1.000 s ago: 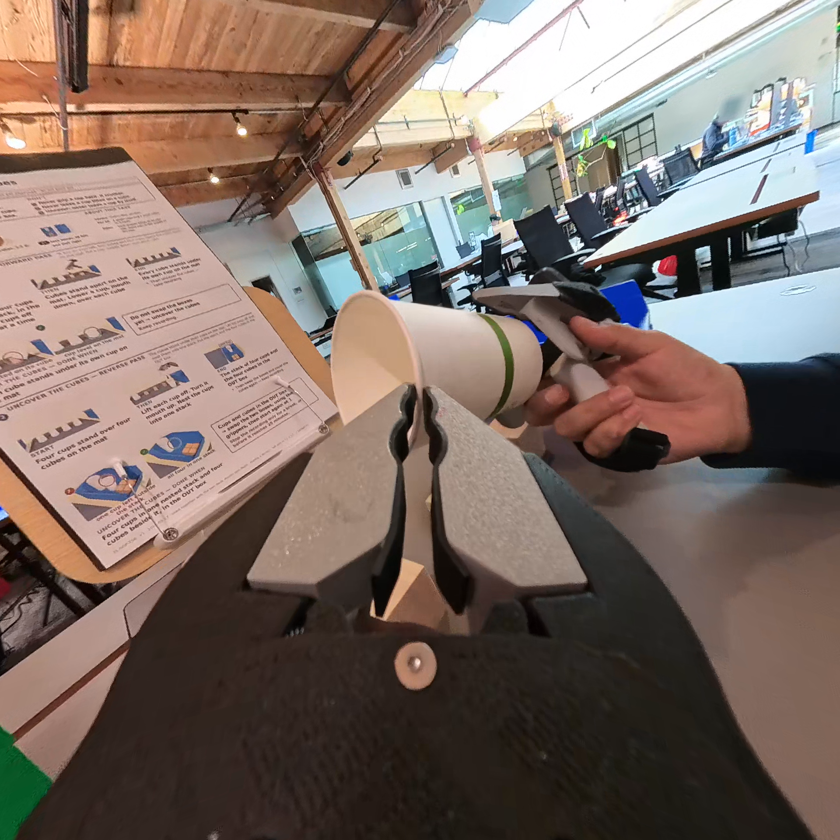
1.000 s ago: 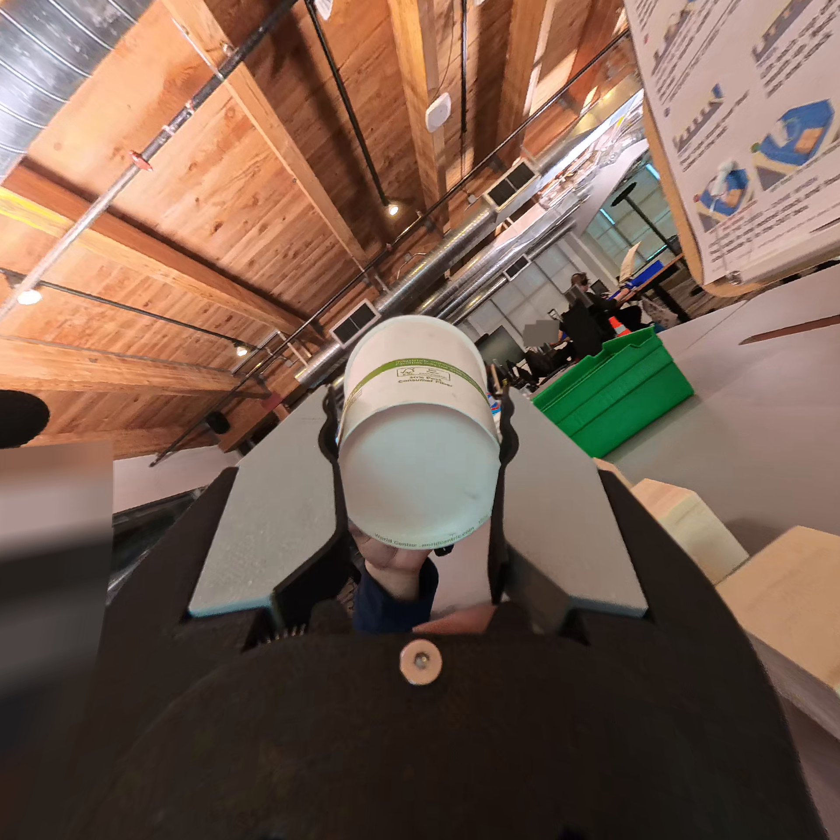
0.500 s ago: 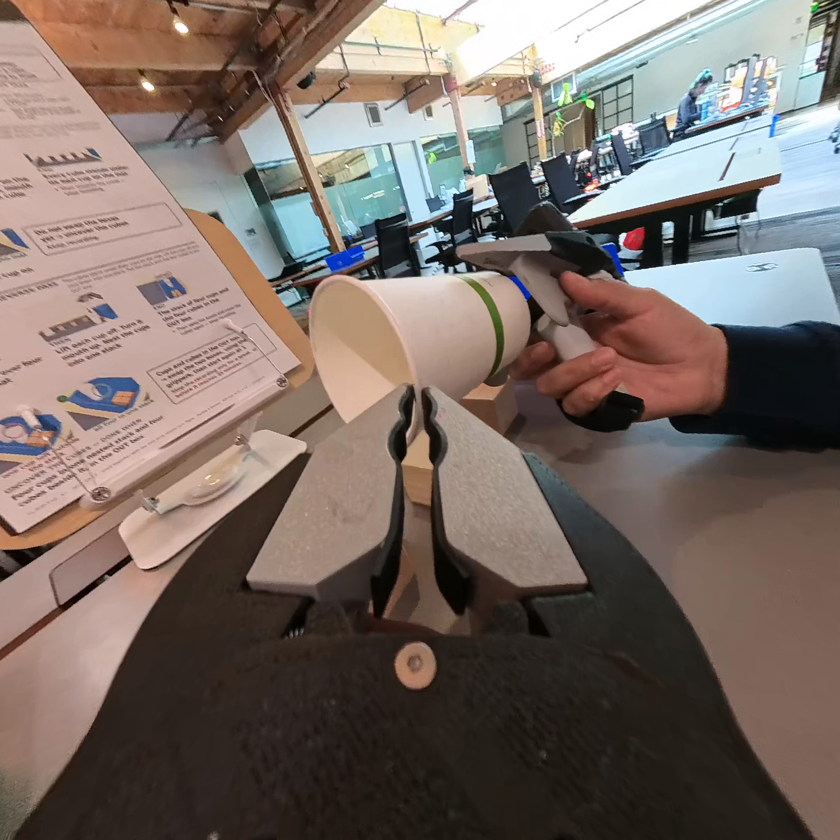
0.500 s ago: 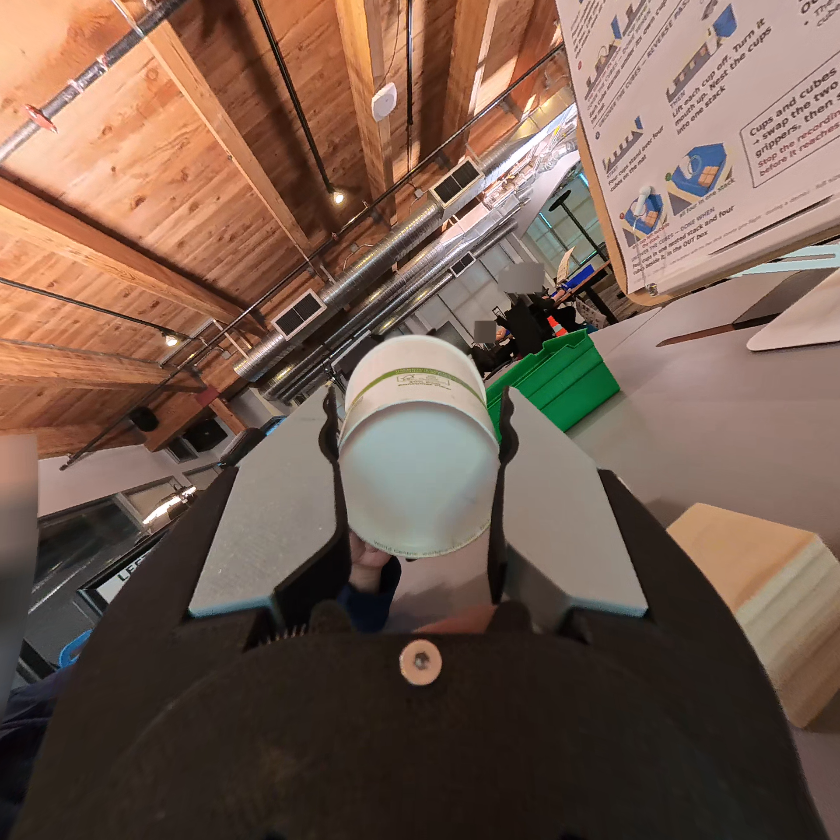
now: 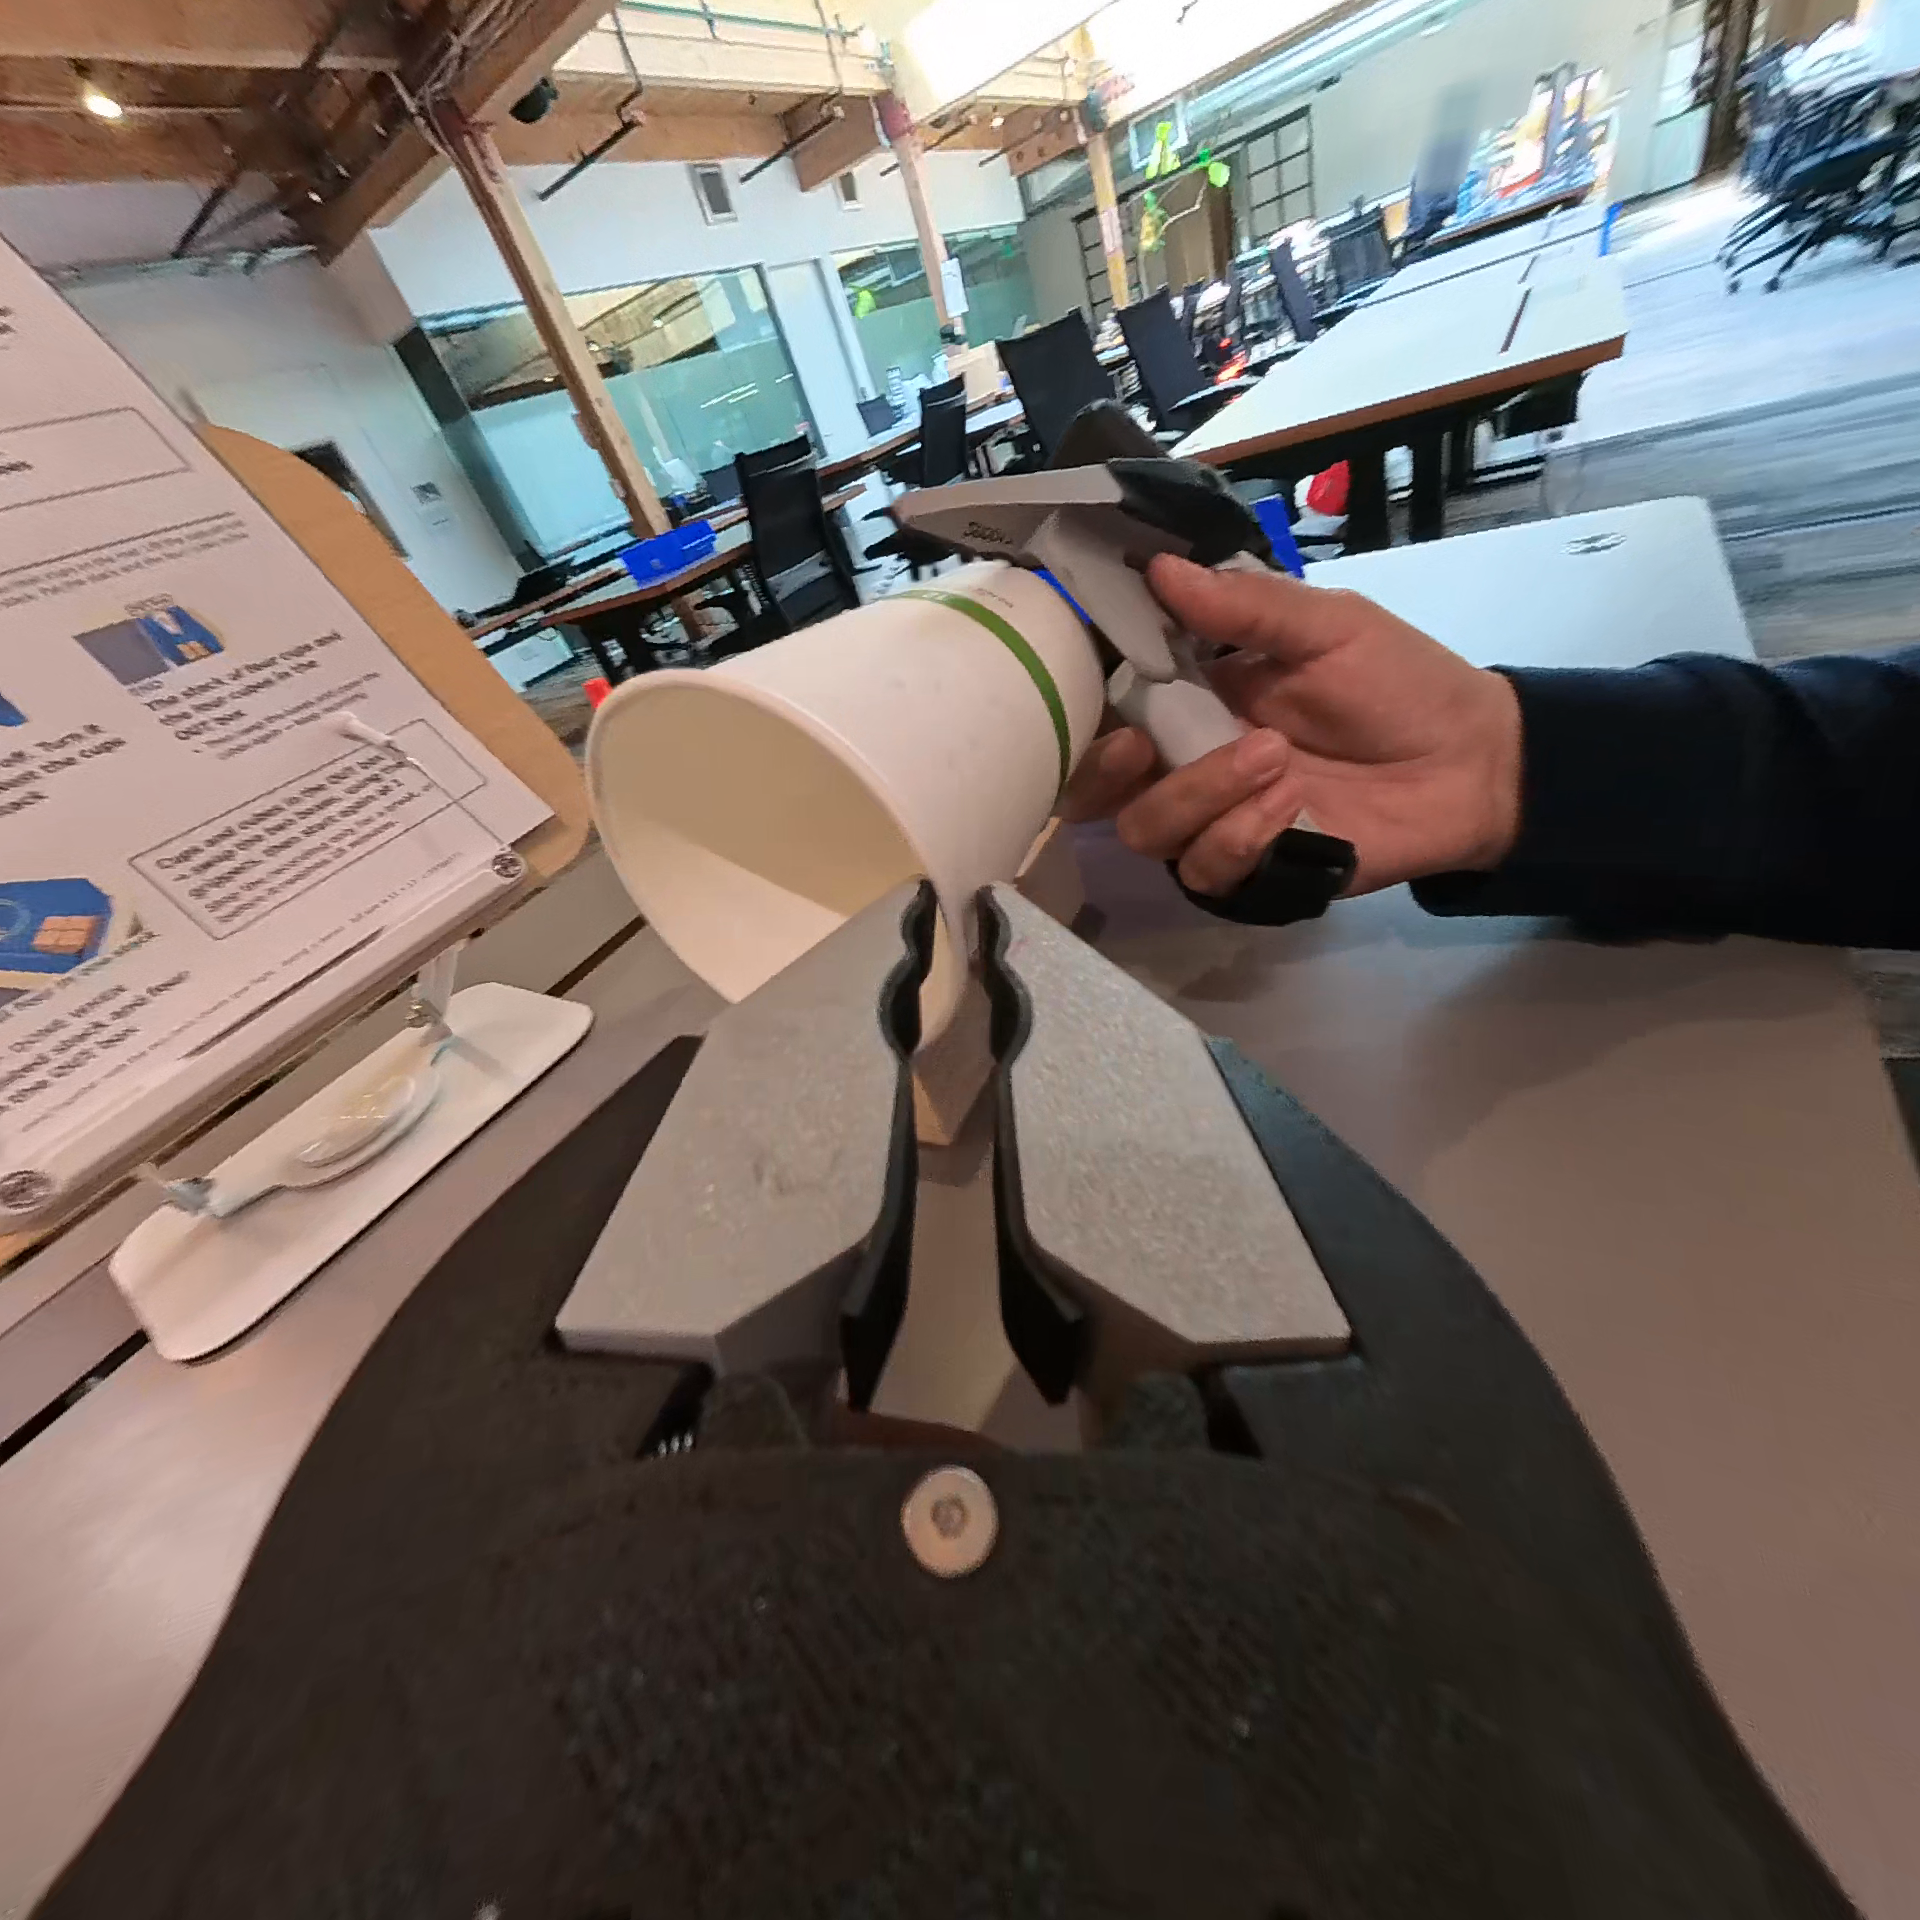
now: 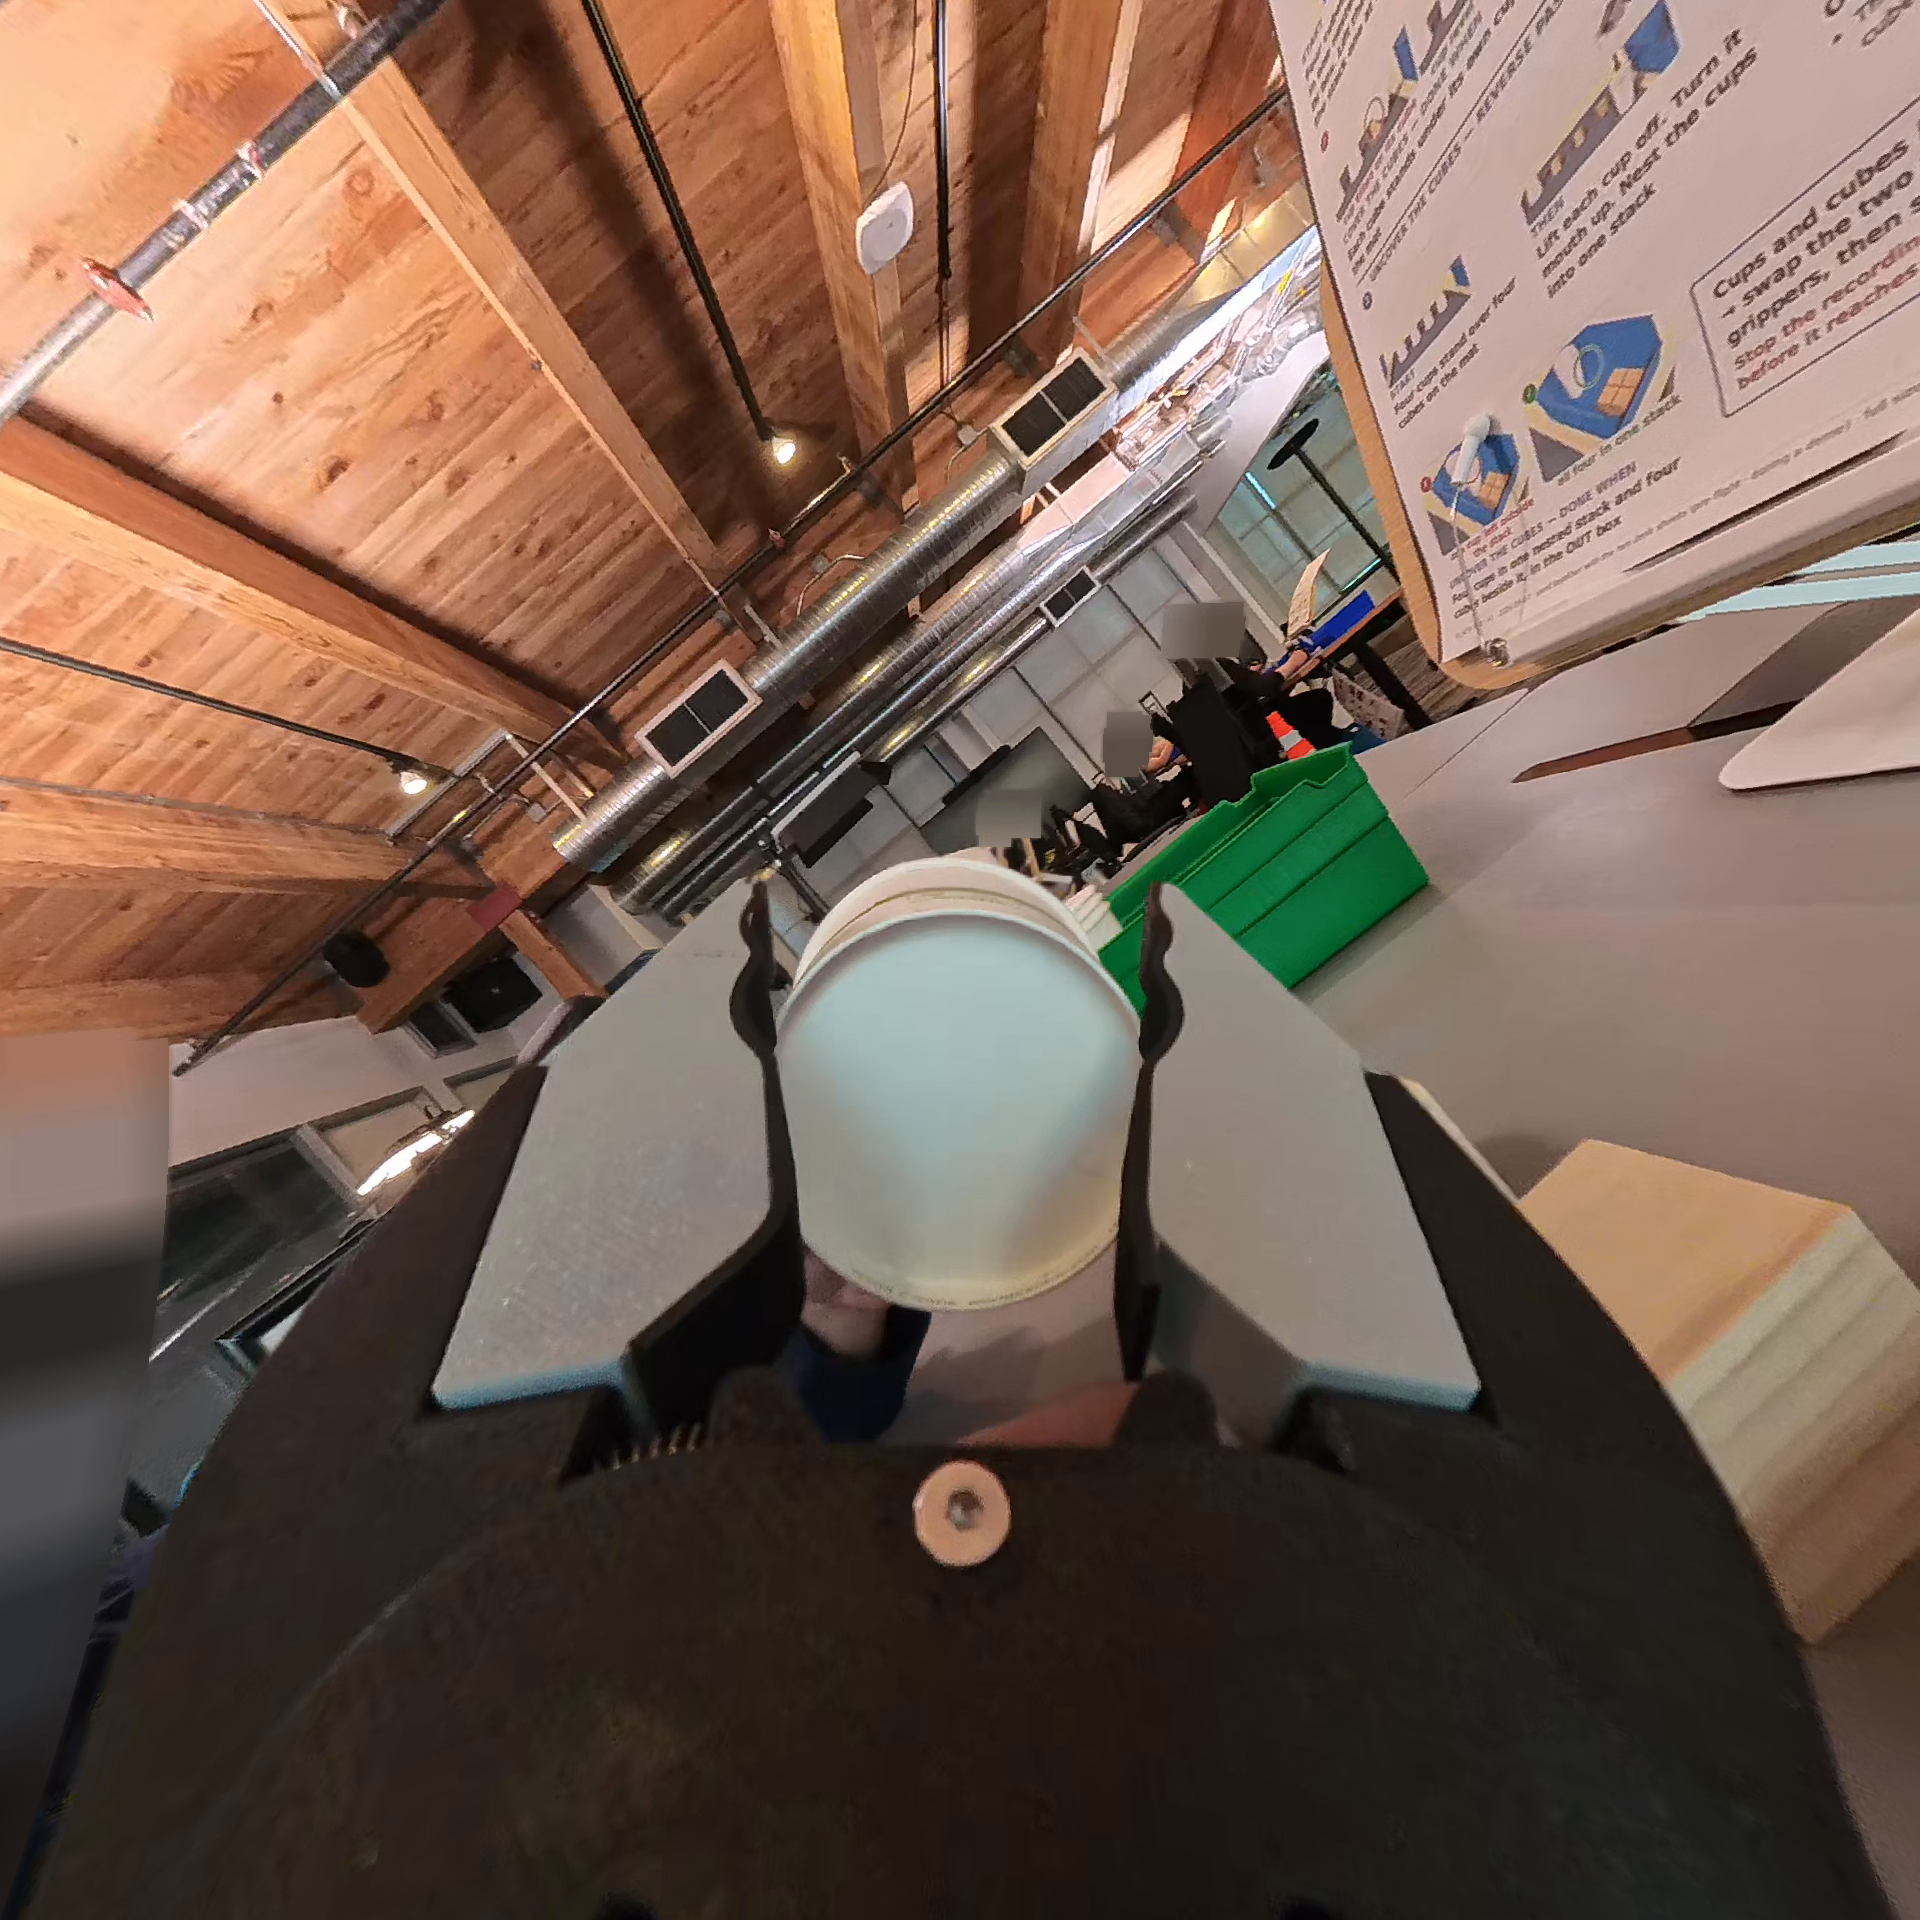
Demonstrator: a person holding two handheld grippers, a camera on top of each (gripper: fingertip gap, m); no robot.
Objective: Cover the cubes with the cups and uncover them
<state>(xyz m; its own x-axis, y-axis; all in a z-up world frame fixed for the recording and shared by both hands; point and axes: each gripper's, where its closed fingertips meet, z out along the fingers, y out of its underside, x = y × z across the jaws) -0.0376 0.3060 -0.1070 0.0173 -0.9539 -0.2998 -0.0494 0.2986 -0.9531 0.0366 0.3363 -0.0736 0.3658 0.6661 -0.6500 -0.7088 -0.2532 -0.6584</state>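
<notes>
From my left wrist camera, a white paper cup with a green band (image 5: 862, 769) lies on its side in the air, mouth toward 9 o'clock and tipped a little down. My left gripper (image 5: 948, 914) has its fingers nearly together, with the lower rim wall of the cup between them; a thin dark line shows beside the paper on each side, so I cannot tell whether the pads press on it. At 2 o'clock from the cup my right gripper (image 5: 1013, 540) grips the cup's base end, held by a hand (image 5: 1340, 727) in a dark blue sleeve (image 5: 1714, 790).

From my right wrist camera, the right gripper (image 6: 951, 935) stands spread wide around the round base of the cup (image 6: 951, 1122), one black pad against each side of it. More white rims show just past the base, as if further cups are nested there, though I cannot be sure.

A pale wooden cube (image 6: 1745, 1382) sits on the grey table (image 6: 1621, 966) at 4 o'clock from the cup, well apart from it. In the left view a corner of another pale wood block (image 5: 940, 1107) shows between my fingers, under the cup. A green plastic bin (image 6: 1278, 873) stands at 2 o'clock, farther off. A printed instruction sheet on a wooden board (image 5: 208, 748) leans on a white stand (image 5: 343, 1122) at 9 o'clock.
</notes>
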